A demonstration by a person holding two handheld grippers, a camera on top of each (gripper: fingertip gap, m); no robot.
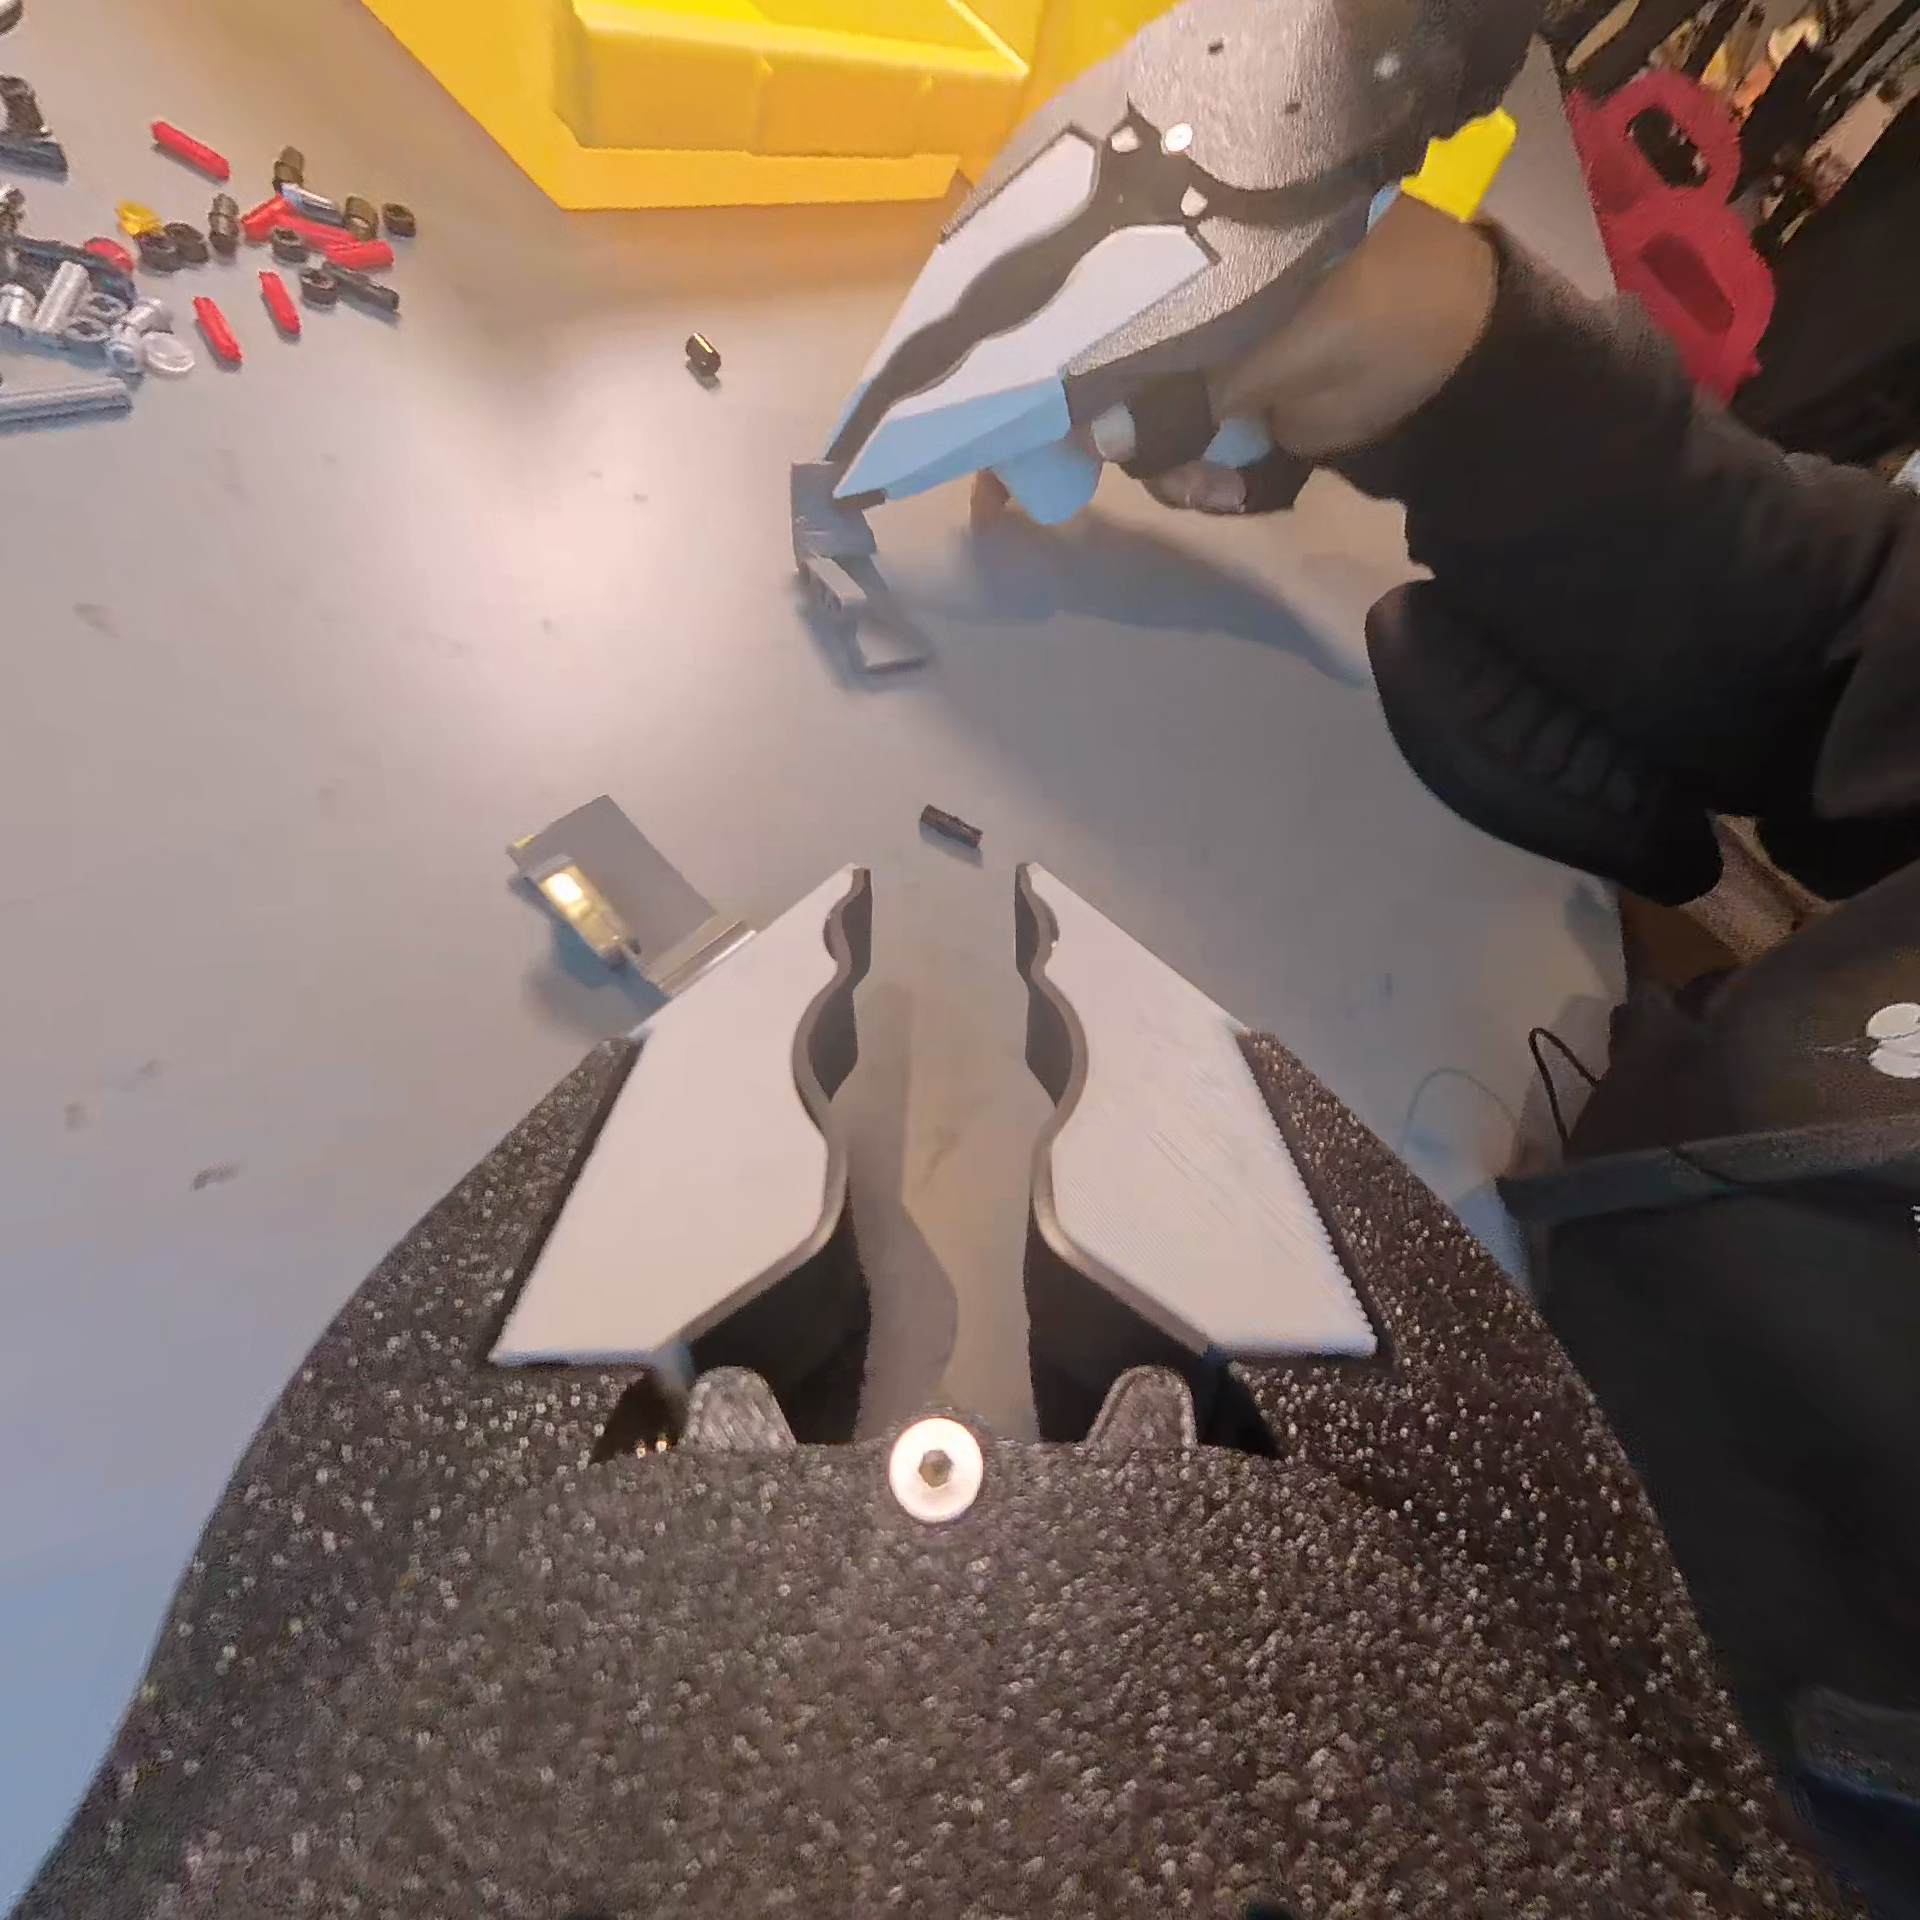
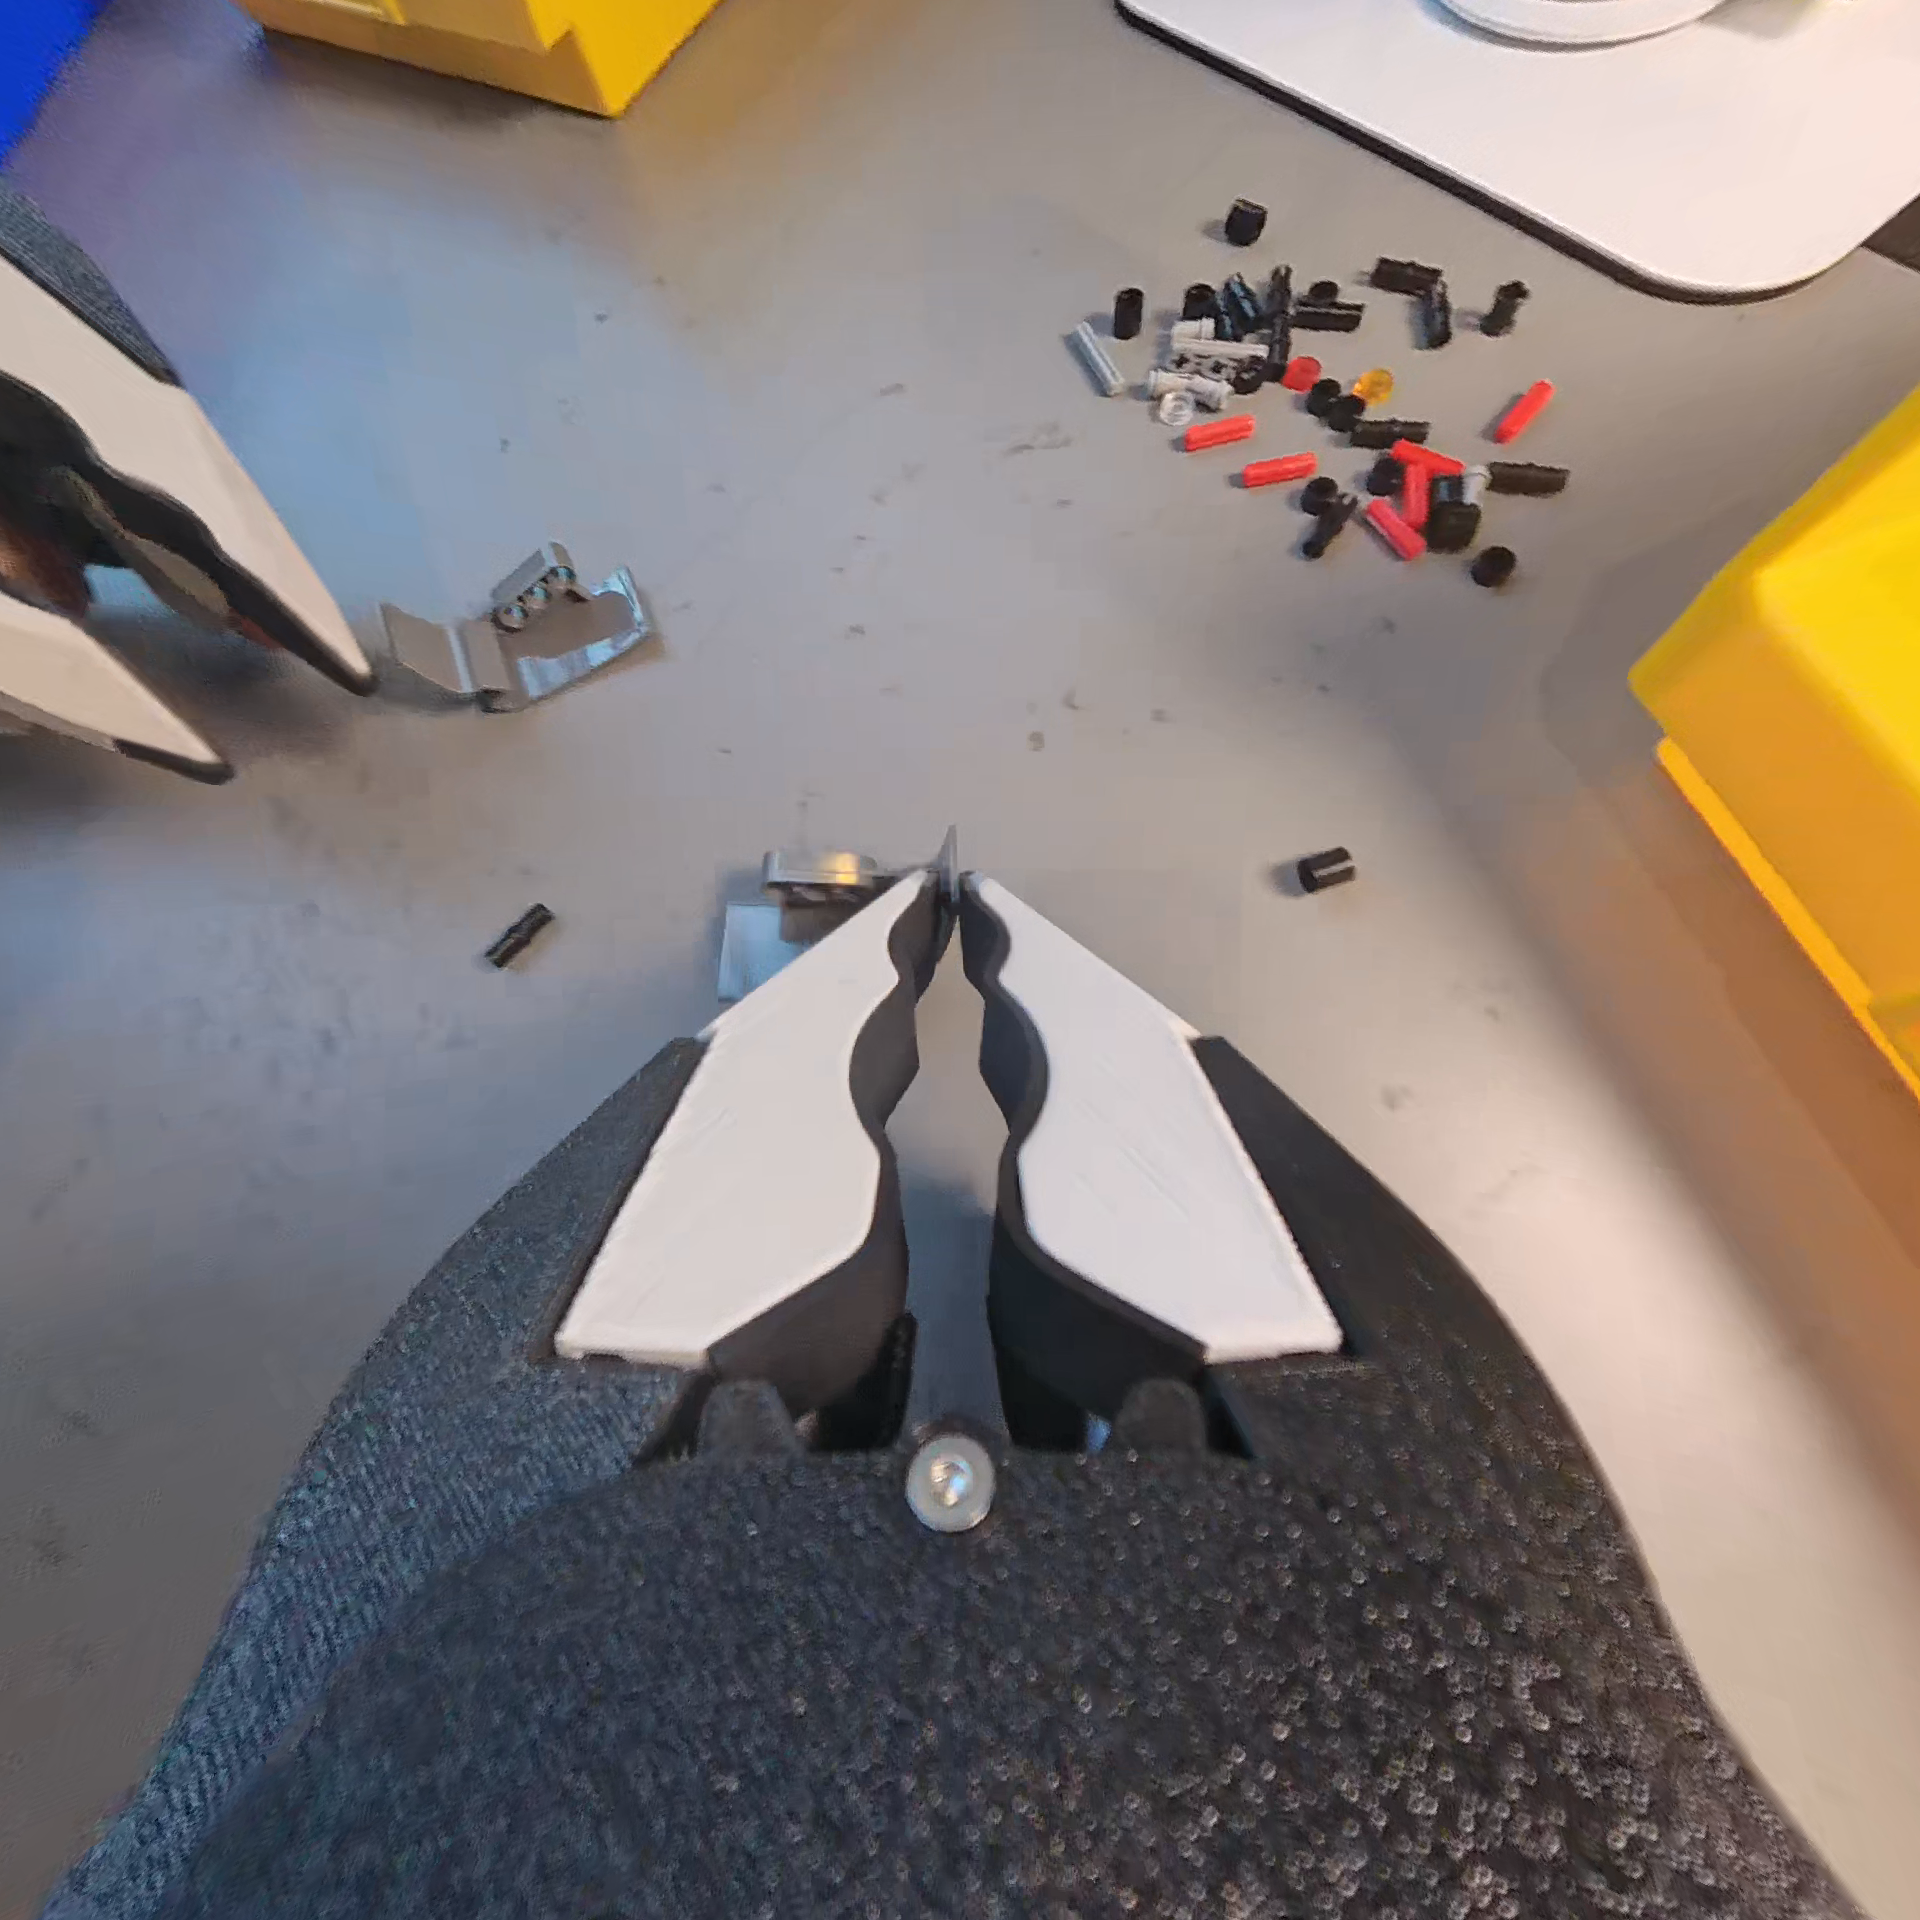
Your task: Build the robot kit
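Observation:
My left gripper (image 1: 941,883) is open and empty above the grey table (image 1: 312,727). A small black pin (image 1: 951,826) lies just ahead of its tips, and a grey panel piece (image 1: 613,894) lies beside its left finger. My right gripper (image 2: 943,883) is shut on the thin upright edge of another grey panel piece (image 2: 800,894) low over the table. The left wrist view shows it (image 1: 836,483) pinching that piece (image 1: 831,540), whose lower end reaches the table. In the right wrist view the left gripper (image 2: 281,722) is open next to the first panel piece (image 2: 540,634).
A pile of small black, red and grey parts (image 2: 1351,416) lies beyond, also at the far left of the left wrist view (image 1: 208,260). Yellow bins (image 2: 1787,727) (image 1: 748,104) stand at the sides. A white board (image 2: 1558,125), a loose black bush (image 2: 1325,871) and a gloved hand (image 1: 1507,436) show. Tip to tip, the grippers are about 15 cm apart. Between my left fingertips and the small black pin (image 1: 951,826) there is roughly 6 cm. My right wrist view (image 2: 524,940) looks at it from another angle.

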